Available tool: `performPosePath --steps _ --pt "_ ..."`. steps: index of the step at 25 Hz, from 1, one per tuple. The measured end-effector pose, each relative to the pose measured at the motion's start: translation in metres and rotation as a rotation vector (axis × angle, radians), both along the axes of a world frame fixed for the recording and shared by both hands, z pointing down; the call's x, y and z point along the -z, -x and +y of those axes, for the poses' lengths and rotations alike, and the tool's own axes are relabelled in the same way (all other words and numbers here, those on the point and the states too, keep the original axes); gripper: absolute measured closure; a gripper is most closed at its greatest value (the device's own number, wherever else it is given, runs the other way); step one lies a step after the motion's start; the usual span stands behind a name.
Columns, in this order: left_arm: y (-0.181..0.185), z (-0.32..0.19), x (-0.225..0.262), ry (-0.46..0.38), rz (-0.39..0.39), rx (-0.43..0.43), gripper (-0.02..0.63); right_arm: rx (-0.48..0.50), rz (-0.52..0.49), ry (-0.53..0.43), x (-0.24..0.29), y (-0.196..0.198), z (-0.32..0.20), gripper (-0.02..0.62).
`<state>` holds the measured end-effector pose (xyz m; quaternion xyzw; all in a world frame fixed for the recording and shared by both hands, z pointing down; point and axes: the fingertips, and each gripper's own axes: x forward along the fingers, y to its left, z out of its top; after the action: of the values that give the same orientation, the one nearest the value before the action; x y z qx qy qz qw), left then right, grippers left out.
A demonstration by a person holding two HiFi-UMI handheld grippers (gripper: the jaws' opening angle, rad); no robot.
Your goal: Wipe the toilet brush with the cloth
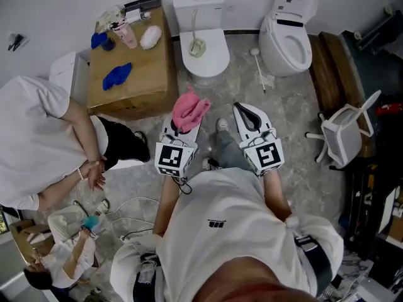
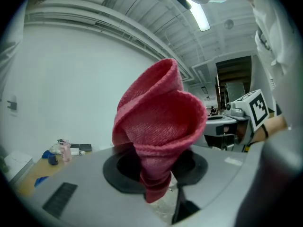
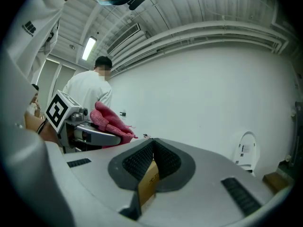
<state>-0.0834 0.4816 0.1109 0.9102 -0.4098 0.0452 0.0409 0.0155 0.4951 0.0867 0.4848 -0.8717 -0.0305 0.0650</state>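
Loosely bunched, ribbed pink cloth (image 2: 158, 126)

Left gripper (image 1: 186, 122) fingers pinch the cloth (image 1: 192, 107) — right gripper (image 1: 242, 108) fingers pressed together, both side by side.

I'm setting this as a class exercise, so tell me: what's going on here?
A person holds two grippers above a bathroom floor. The left gripper is clamped on a pink cloth; the right gripper is shut and empty. What looks like the toilet brush lies untouched on the closed toilet ahead.
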Motion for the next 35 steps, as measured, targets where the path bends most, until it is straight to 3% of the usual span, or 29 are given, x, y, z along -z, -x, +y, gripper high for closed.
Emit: performPosePath --steps 11,21,35 --pt "-0.015 -0.085 -0.001 0.011 -0.027 0.052 0.468 0.063 -0.016 0.008 -0.001 -0.016 -0.092 0.598" --pt "-0.045 -0.170 -0.001 0.015 -0.058 0.125 0.468 0.124 -0.022 -0.009 -0.002 -0.055 -0.189 0.598" --pt "-0.066 -0.259 -0.019 0.047 -0.064 0.161 0.468 0.172 -0.041 0.033 -0.019 -0.070 -0.277 0.598"
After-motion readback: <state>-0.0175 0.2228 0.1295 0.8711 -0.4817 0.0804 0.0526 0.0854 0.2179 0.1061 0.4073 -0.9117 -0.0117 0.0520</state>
